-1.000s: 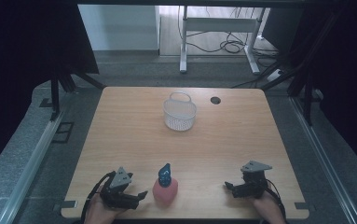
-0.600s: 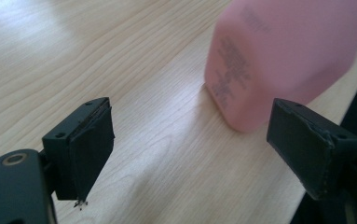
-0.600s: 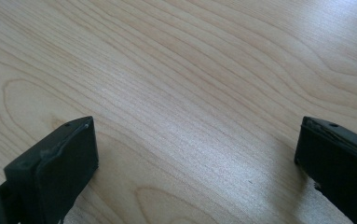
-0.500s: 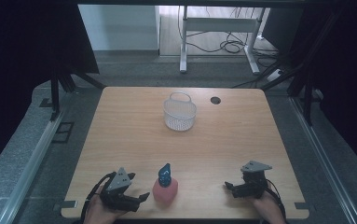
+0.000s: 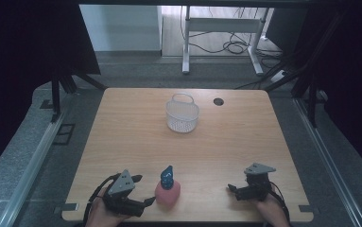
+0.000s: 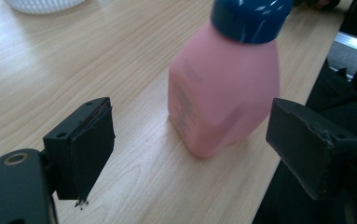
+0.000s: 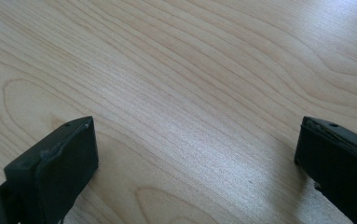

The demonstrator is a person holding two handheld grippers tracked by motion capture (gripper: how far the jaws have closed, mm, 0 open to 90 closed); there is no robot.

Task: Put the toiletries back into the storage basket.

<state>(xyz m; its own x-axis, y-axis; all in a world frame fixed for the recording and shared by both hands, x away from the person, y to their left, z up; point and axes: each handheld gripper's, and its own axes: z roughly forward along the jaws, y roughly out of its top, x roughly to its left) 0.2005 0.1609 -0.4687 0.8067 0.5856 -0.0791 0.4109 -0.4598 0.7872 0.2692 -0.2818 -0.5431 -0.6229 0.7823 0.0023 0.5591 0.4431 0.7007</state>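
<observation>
A pink bottle (image 5: 168, 192) with a blue cap (image 5: 167, 177) stands upright near the table's front edge. In the left gripper view the pink bottle (image 6: 223, 91) is just ahead of the jaws, apart from both pads. My left gripper (image 5: 143, 191) sits left of the bottle, open and pointing at it; in its own view the left gripper (image 6: 190, 149) has jaws spread wide. My right gripper (image 5: 232, 190) rests at the front right, open; the right gripper (image 7: 195, 163) has only bare wood between its jaws.
A white mesh basket (image 5: 182, 113) with a handle stands in the far middle of the wooden table (image 5: 245, 142). A dark round hole (image 5: 218, 101) lies to the right of it. Beyond the table are grey floor, a desk frame and cables.
My left gripper has risen slightly beside the bottle. The right gripper, bottle and basket stay where they were.
</observation>
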